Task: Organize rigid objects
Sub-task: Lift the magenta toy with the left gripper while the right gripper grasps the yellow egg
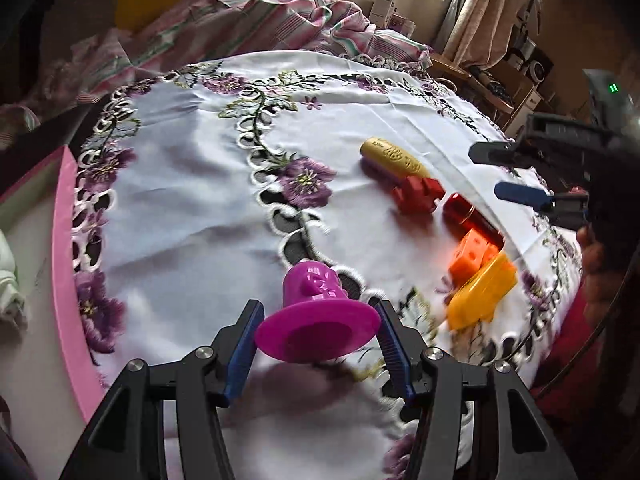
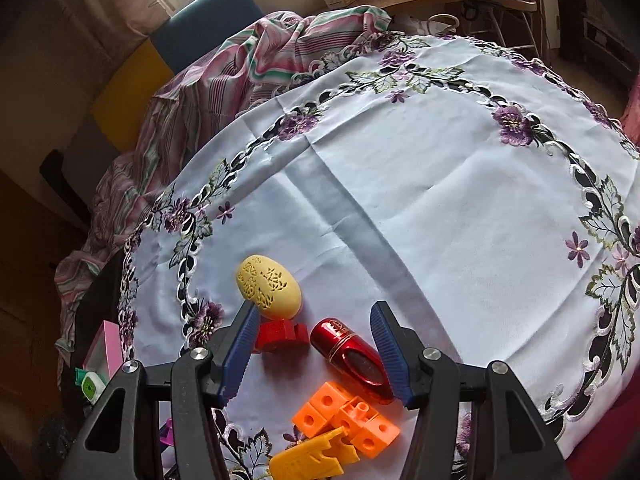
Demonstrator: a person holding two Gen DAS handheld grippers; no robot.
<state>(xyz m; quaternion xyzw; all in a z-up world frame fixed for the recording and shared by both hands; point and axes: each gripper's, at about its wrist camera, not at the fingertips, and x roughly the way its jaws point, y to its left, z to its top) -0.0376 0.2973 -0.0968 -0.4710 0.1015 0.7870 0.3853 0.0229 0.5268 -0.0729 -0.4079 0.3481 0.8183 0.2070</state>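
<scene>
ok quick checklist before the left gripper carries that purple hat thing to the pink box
1. Left gripper shut on the purple hat piece: cannot tell; both pads sit at the brim edges, contact unclear.
2. Piece lifted off the tablecloth: cannot tell; the picture is blurred there.
3. Pink box in reach to the left: ok, its rim is in view.
4. Room inside the box: cannot tell; the interior is mostly cut off.
5. Right gripper out of the way: ok, open over the red cylinder, apart from the left.
</scene>
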